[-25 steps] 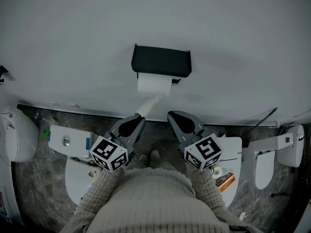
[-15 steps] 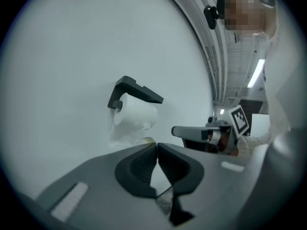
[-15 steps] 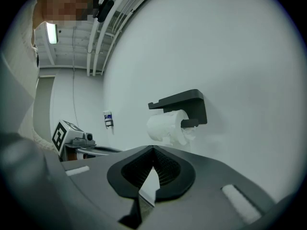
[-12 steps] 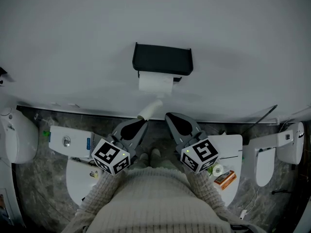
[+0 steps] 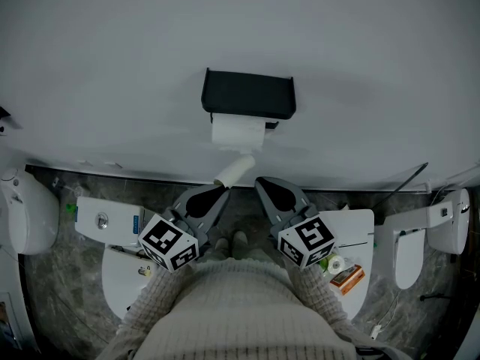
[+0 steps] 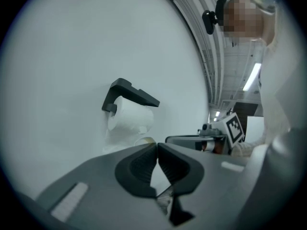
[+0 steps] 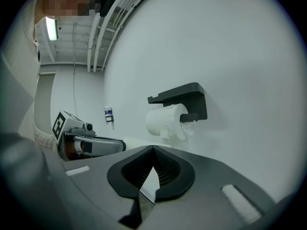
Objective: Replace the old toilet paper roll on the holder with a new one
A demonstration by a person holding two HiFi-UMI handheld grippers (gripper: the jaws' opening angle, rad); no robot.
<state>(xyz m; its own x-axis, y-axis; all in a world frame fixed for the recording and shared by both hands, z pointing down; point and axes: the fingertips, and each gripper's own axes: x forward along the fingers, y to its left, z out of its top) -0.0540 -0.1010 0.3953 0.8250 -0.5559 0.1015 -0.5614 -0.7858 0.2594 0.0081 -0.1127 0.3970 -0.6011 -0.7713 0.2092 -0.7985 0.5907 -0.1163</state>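
Note:
A black holder [image 5: 248, 94] is fixed to the white wall, and a white toilet paper roll [image 5: 238, 133] hangs under it. The same roll [image 6: 130, 115] shows in the left gripper view, and the roll [image 7: 165, 120] also shows in the right gripper view. My left gripper [image 5: 220, 190] is shut on a pale cardboard tube [image 5: 235, 169] that points up toward the roll, just below it. My right gripper [image 5: 261, 181] is beside it, shut and with nothing in it. Both grippers are below the holder and apart from it.
A white toilet [image 5: 112, 235] stands at the lower left and another cistern [image 5: 352, 235] at the lower right with an orange box [image 5: 346, 278] on it. More white fixtures [image 5: 28, 210] flank both sides. A dark rod [image 5: 403, 184] leans on the wall. My sweater fills the bottom.

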